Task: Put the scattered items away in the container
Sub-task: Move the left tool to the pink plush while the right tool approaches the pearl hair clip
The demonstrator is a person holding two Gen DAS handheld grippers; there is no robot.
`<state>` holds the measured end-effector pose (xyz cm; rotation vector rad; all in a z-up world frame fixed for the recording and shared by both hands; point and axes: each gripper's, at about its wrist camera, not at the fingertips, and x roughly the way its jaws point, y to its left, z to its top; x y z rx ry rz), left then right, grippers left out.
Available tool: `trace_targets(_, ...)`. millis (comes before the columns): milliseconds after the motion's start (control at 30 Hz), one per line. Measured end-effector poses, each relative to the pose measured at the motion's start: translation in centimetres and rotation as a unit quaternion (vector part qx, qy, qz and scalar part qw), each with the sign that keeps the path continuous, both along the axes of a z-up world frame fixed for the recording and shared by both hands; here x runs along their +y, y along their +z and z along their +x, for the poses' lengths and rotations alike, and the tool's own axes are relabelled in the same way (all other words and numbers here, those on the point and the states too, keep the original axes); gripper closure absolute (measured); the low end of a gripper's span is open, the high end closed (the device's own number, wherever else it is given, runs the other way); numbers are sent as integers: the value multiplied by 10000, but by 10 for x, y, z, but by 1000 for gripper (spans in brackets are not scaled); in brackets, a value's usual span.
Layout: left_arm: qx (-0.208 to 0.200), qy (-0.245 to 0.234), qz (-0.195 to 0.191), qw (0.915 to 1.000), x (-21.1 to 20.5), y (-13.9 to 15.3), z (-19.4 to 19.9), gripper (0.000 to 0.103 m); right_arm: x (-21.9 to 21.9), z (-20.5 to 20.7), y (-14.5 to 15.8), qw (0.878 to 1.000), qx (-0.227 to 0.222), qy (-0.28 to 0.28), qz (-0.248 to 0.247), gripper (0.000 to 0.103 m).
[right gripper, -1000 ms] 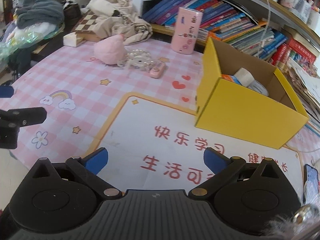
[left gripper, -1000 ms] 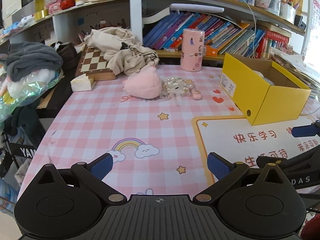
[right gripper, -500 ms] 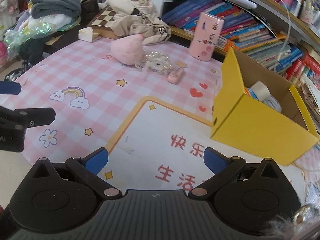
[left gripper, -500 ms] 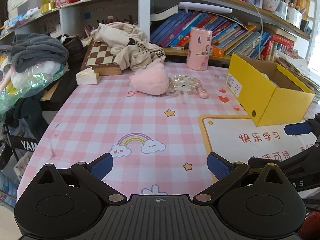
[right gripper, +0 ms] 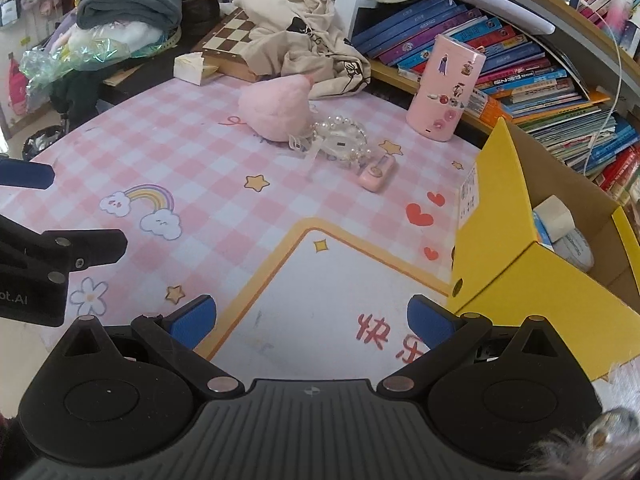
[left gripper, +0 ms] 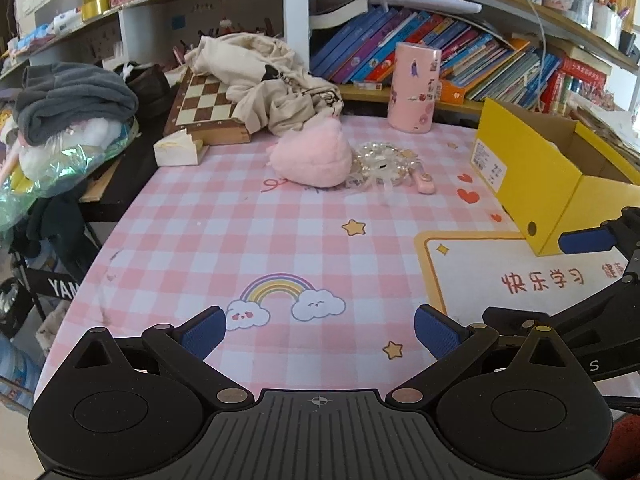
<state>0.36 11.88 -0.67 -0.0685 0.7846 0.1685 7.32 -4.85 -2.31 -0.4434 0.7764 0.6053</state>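
Note:
A fluffy pink plush lies far back on the pink checked table. Beside it rest a pearl bead bundle and a small pink case. The open yellow box stands at the right; it holds a tape roll and a packet. My left gripper hovers open over the rainbow print, empty. My right gripper is open and empty above the white mat, left of the box.
A tall pink tin stands by the bookshelf. A chessboard, beige cloth and a small white carton crowd the back left. Piled clothes and bags sit off the table's left edge.
Both grippers have drawn back and swung left, so the items and the box sit further off and lower in view. Both jaws stay open and empty.

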Motion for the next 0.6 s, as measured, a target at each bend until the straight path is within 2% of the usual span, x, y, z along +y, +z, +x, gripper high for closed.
trace_targets(333, 149, 119, -58, 9998, 8, -9, 25, 1, 8, 30, -7, 9997, 102, -193, 80, 0)
trace_targets(600, 158, 186, 44, 9997, 15, -16, 55, 1, 26, 55, -13, 9992, -200, -340, 13, 4)
